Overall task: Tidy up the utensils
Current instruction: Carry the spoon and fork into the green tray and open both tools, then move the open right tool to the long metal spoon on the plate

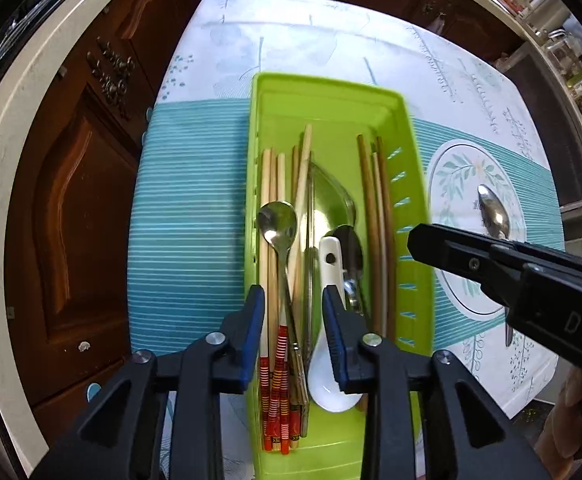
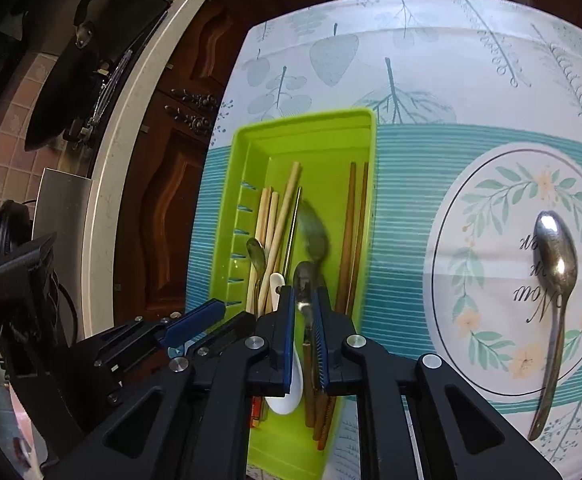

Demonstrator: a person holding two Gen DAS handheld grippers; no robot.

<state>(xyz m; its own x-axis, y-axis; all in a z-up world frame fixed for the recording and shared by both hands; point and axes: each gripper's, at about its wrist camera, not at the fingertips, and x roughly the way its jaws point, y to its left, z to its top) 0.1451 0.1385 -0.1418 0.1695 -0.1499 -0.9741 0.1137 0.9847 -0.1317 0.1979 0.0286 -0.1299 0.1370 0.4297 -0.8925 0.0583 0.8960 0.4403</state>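
A green tray [image 2: 251, 140] is being shown on a leaf-printed tablecloth [image 2: 431, 60], with pale chopsticks [image 2: 279, 216], brown chopsticks [image 2: 353, 220], a white ceramic spoon [image 2: 277, 280] and a small metal spoon [image 2: 255, 254] being held inside it. The right gripper [image 2: 305, 344] is being kept nearly closed around a metal spoon handle [image 2: 304, 284] over the tray. Another metal spoon [image 2: 555, 280] is being left on the cloth's printed circle. The left gripper [image 2: 187, 322] is being glimpsed at left.

The bench [image 2: 431, 80] wears a white cloth printed with teal leaves and a striped teal band. Beside its left edge stand dark carved wooden cabinets [image 1: 75, 200] under a pale countertop [image 1: 7, 152]; pinkish wall tiles [image 2: 7, 128] lie beyond.
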